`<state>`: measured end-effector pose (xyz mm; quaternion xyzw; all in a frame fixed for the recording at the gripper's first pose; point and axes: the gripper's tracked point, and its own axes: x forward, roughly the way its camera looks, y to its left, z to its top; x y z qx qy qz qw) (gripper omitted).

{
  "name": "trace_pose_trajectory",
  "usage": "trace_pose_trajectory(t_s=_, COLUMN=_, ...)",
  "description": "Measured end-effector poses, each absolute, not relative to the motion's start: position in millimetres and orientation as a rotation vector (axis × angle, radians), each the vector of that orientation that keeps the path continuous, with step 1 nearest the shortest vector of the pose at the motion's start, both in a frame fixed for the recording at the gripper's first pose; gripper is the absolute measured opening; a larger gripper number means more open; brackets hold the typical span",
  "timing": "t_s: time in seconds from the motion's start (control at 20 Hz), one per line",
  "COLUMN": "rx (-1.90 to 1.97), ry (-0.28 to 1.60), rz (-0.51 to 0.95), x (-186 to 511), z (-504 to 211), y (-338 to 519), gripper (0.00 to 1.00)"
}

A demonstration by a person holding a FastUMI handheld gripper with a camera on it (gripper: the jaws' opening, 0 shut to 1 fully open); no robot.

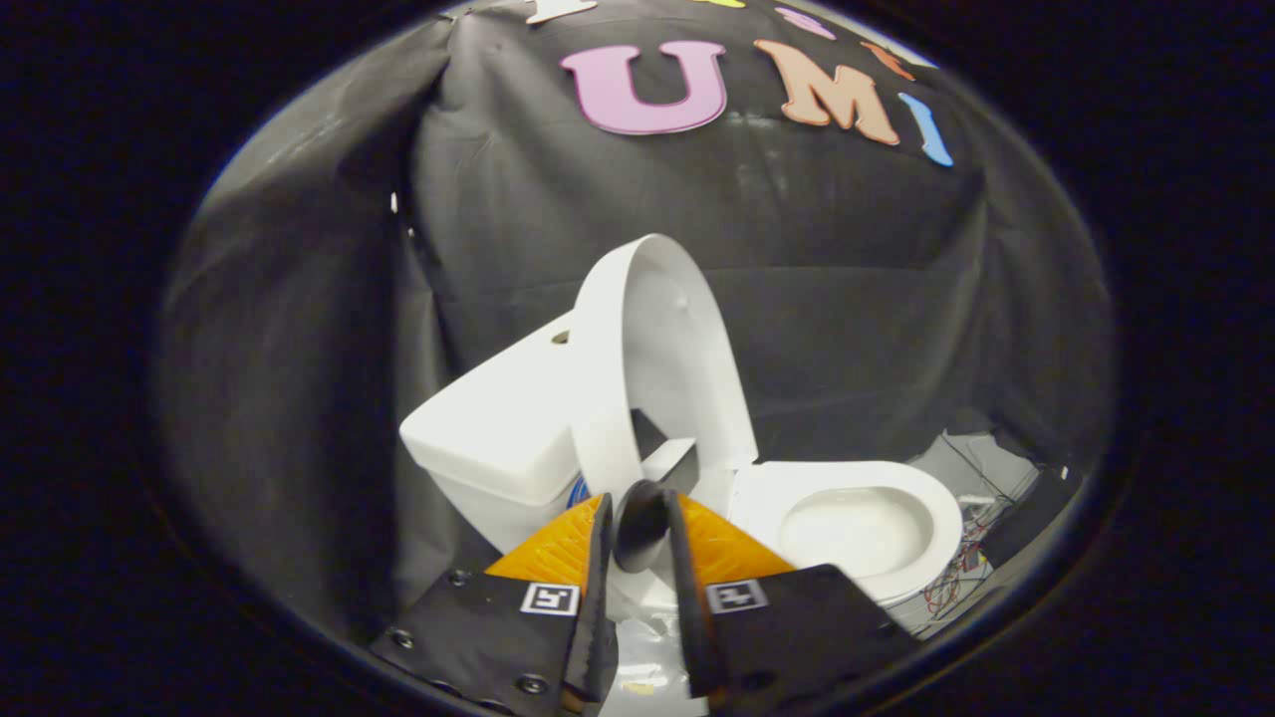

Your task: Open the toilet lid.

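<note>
While one lid (667, 349) stands raised, tongs (637, 508) empty

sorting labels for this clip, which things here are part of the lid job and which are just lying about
Part of the job:
- lid, raised upright
- toilet bowl, open
- tank, behind the lid
- gripper, fingers slightly apart, nothing between them

Just lying about:
- wires on the floor beyond the bowl
- black cloth wall

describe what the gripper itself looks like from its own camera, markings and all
The gripper has two narrow fingers rising from wide black blocks fixed with round screws. Each block carries a small square black-and-white tag near the inner edge, and a ridged orange wedge sits behind each finger.
</note>
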<state>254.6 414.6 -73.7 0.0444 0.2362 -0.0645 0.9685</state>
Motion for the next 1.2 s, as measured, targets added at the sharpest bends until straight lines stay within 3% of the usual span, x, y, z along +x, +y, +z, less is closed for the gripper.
trace_pose_trajectory(t_s=0.15, rx=0.034, ry=0.481, rz=-0.104, x=247.0, z=-77.3, y=415.3, gripper=0.55)
trace_pose_trajectory(t_s=0.35, rx=0.02, ry=0.466, rz=-0.09, x=222.1, z=-89.8, y=416.2, gripper=1.0)
trace_pose_trajectory(t_s=1.2, rx=-0.01, ry=0.37, rz=-0.022, x=144.8, z=-69.6, y=334.3, gripper=1.0)
